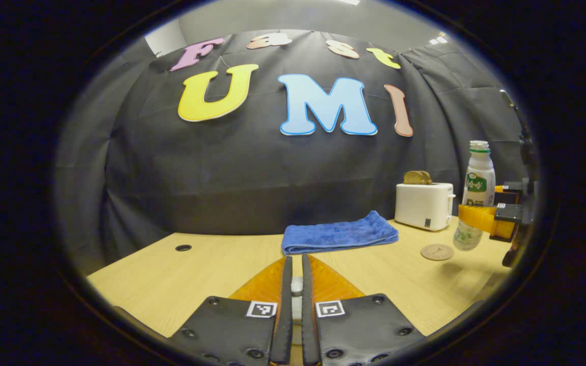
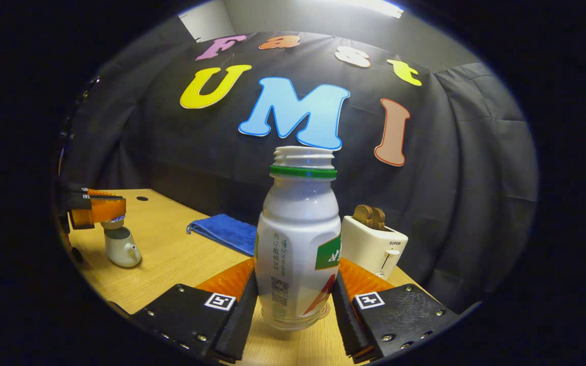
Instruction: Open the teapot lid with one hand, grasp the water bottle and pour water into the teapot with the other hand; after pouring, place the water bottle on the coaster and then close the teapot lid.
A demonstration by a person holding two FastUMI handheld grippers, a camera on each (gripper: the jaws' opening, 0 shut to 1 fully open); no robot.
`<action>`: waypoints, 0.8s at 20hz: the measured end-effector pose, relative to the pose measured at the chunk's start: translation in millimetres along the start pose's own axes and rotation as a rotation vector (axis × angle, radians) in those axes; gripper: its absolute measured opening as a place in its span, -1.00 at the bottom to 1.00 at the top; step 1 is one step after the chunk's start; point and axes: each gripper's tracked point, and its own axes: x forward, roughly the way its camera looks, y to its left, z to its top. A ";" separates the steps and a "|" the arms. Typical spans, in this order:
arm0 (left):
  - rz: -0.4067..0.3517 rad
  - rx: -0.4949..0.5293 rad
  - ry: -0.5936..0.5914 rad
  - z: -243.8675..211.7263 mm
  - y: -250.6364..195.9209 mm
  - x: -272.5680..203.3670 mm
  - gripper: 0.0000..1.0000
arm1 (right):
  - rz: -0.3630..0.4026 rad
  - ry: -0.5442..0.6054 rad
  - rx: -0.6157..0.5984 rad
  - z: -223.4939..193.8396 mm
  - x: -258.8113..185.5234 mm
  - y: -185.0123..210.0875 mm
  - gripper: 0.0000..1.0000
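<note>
One water bottle (image 2: pixel 299 239), white with a green neck ring and no cap, stands upright at the centre of the right gripper view, pinched between the two fingers of the right gripper (image 2: pixel 297 300). In the left gripper view the bottle hangs at about three o'clock, its base clear of the table (image 1: pixel 181 284), with one round coaster (image 1: pixel 437 251) just beside it at its eight o'clock.

One small teapot (image 2: pixel 121 248) sits at nine o'clock in the right gripper view. The left gripper (image 2: pixel 112 212) is at its lid — its fingers nearly pressed together on a small pale knob (image 1: pixel 297 285).

Also counted: one folded blue towel (image 1: pixel 339 234), one white toaster (image 1: pixel 423 205) holding toast. The table is light wood — black cloth drapes behind.
</note>
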 end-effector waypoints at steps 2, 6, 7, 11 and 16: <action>-0.004 -0.003 0.019 -7.3 -0.9 3.7 -0.64 | -0.008 0.006 0.022 -2.6 0.7 -4.5 0.41; 0.000 0.008 0.032 -14.0 0.4 8.3 -0.73 | -0.014 0.041 0.061 -13.8 6.3 -11.6 0.41; -0.001 -0.002 0.034 -15.1 1.5 10.0 -0.64 | -0.017 0.045 0.067 -15.1 6.7 -13.3 0.41; -0.010 -0.029 0.044 -20.1 -0.9 10.9 -0.64 | -0.037 0.045 0.089 -16.6 11.2 -20.1 0.41; -0.019 -0.059 0.053 -24.5 -1.4 12.8 -0.64 | -0.031 0.075 0.157 -22.2 28.0 -27.3 0.41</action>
